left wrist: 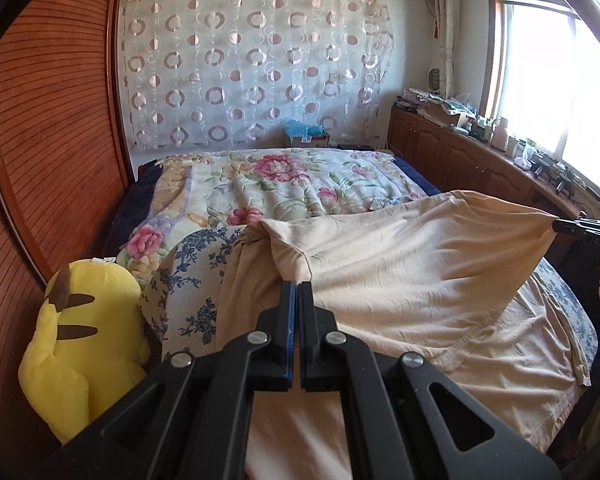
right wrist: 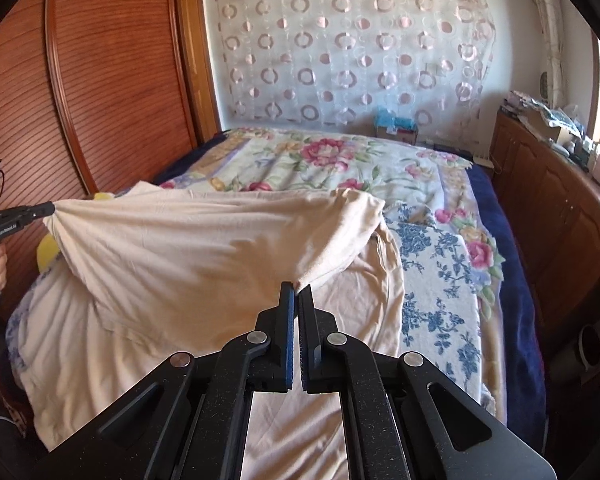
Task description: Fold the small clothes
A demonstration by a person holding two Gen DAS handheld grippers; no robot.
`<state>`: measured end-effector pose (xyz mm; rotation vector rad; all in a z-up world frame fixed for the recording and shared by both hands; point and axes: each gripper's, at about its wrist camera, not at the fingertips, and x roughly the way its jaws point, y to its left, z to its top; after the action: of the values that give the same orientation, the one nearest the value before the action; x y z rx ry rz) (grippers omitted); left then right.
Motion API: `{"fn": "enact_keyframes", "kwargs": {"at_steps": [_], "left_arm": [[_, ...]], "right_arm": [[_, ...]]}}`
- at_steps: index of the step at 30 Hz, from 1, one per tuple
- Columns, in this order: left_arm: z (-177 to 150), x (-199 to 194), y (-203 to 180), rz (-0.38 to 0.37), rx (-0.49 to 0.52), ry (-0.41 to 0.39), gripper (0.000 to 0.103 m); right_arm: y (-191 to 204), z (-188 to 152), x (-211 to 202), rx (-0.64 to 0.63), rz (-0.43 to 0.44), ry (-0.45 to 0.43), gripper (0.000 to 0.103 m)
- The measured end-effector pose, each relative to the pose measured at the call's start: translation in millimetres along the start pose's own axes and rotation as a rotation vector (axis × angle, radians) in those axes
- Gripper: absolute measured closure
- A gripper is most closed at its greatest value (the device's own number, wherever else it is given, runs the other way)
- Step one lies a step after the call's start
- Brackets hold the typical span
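A plain cream cotton garment lies over a white cloth printed with blue flowers. Behind is a pale blanket with pink roses and green leaves, edged navy. A yellow plush toy with brown stripes sits by reddish-brown ribbed wooden doors.

Sunlit window, wooden wardrobe, circle-patterned curtain
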<state>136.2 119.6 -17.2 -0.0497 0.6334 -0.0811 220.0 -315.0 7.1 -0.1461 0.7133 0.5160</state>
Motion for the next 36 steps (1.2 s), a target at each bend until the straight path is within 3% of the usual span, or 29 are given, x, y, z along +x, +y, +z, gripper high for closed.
{"fn": "enact_keyframes", "kwargs": {"at_steps": [15,20,24,30,36], "left_arm": [[-31,-104,-15,-0.007,0.015,-0.062,0.103],[-49,-123,-11,-0.001,0.004,-0.031,0.103],[-78,-106,-5,0.017,-0.032,0.052,0.103],[-118,-75,8,0.023,-0.093,0.171,0.103],[-134,-61,6,0.029,-0.104,0.218,0.095]], "right_arm": [[31,-43,-113,-0.035,-0.003,-0.061,0.103],[29,-58,-156,-0.019,0.001,-0.080,0.103],[28,-82,-150,-0.018,-0.005,-0.019,0.103],[15,-135,-101,0.061,-0.011,0.142,0.103],[9,-150,-84,0.095,-0.031,0.171,0.103]]}}
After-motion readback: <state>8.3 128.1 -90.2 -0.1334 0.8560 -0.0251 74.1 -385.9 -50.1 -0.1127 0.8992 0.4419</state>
